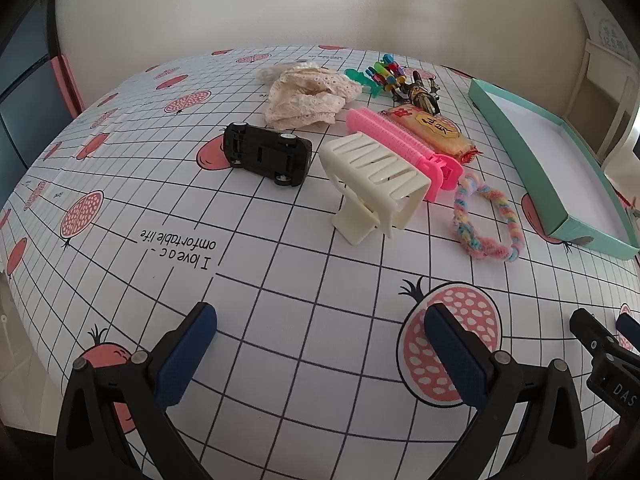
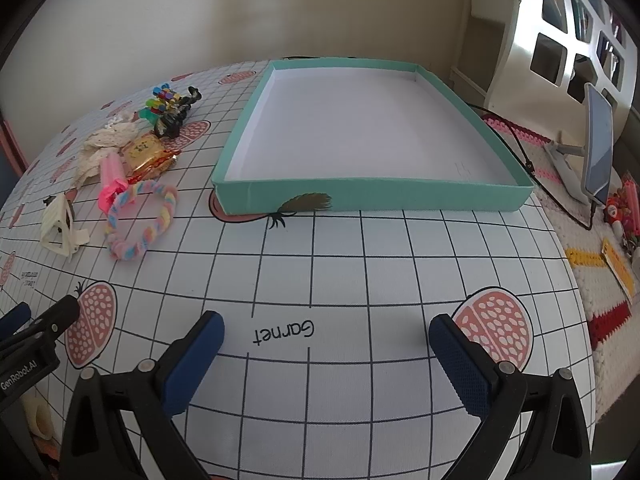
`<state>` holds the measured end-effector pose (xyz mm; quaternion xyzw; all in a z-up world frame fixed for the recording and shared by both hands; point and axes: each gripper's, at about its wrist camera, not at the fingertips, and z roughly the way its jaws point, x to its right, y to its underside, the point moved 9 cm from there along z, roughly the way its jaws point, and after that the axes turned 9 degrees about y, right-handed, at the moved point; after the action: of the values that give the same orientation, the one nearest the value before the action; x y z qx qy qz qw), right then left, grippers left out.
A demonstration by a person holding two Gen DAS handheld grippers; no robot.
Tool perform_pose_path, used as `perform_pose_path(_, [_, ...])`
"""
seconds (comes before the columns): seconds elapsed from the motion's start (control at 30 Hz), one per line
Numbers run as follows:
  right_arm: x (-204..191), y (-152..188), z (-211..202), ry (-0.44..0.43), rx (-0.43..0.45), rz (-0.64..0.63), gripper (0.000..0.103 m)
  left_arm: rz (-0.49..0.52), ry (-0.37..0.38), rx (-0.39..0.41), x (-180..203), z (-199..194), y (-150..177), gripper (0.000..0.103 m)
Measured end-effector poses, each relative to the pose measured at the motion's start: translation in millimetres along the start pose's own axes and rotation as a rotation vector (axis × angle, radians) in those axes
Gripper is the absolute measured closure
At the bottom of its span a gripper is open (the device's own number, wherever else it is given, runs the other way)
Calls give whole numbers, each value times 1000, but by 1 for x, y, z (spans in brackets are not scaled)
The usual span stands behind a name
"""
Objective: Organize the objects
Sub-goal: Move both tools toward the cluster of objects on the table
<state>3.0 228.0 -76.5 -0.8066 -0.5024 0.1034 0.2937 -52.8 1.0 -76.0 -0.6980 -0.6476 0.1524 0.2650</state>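
A shallow teal box (image 2: 372, 194) with a white, empty inside stands on the table, also at the right in the left wrist view (image 1: 532, 152). Left of it lie a pastel braided loop (image 2: 140, 220) (image 1: 486, 224), a cream hair claw (image 1: 372, 184) (image 2: 60, 228), a pink roller (image 1: 400, 140), a snack packet (image 1: 436, 128), a black toy car (image 1: 268, 154) on its side, cream lace (image 1: 308, 96), coloured clips (image 1: 384, 72) and a dark figurine (image 1: 420, 94). My left gripper (image 1: 320, 356) and right gripper (image 2: 326, 364) are open and empty, near the front edge.
The table has a grid cloth (image 2: 340, 272) with pomegranate prints. A phone on a stand (image 2: 596, 148), cables and small items lie on a knitted mat to the right. A white lattice shelf (image 2: 568, 28) stands behind. The right gripper's tip shows in the left wrist view (image 1: 600, 340).
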Motion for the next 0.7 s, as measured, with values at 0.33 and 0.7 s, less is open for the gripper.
perform_pose_path(0.33, [1, -3, -2, 0, 3, 2, 0, 3, 4, -11, 0, 0, -1, 0])
perform_pose_path(0.7, [2, -3, -2, 0, 13, 1, 0, 13, 6, -5, 1, -1, -2, 0])
